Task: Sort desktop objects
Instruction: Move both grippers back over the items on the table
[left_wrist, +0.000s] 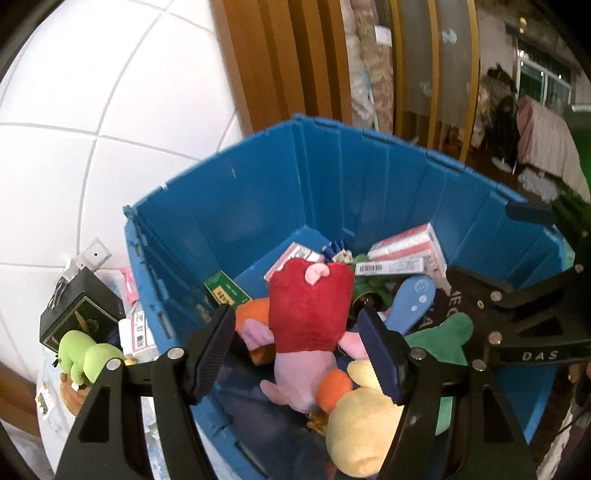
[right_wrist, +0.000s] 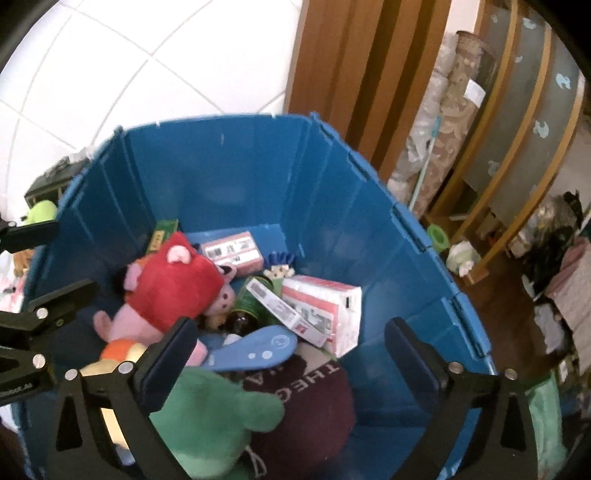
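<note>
The blue crate (left_wrist: 332, 177) is the landmark here, and most of the desktop things already lie inside it. At its middle sits a pink plush in a red hood (left_wrist: 308, 314), head towards the crate's far wall, feet towards the cameras. Just beside it on the near side are a yellow plush (left_wrist: 362, 417) with an orange bit, and a green plush (right_wrist: 218, 417) lying on a dark maroon cloth with white letters (right_wrist: 314, 398). A blue flat paddle-shaped thing (right_wrist: 255, 349) lies between the green plush and a dark bottle (right_wrist: 243, 317). Towards the far wall of the crate are red-and-white boxes (right_wrist: 325, 310), another pink-and-white box (right_wrist: 232, 251) with barcodes, a small green box (left_wrist: 227, 291) against the left wall, and a small figure with blue spiky hair (right_wrist: 280, 264).

The left gripper (left_wrist: 295, 347) hangs over the crate's near edge with its jaws fairly wide; the red-hooded plush shows between them, but the pads do not press on it. The right gripper (right_wrist: 291, 350) hangs over the crate's near right part, jaws spread as wide as they go and holding nothing.

Outside the crate, just beyond its left wall, stand a black box (left_wrist: 81, 314), a light green plush (left_wrist: 86, 358) and some small cartons (left_wrist: 138, 332). Beyond the far wall are white tiles (left_wrist: 92, 92) and brown wooden panels (left_wrist: 288, 55)
</note>
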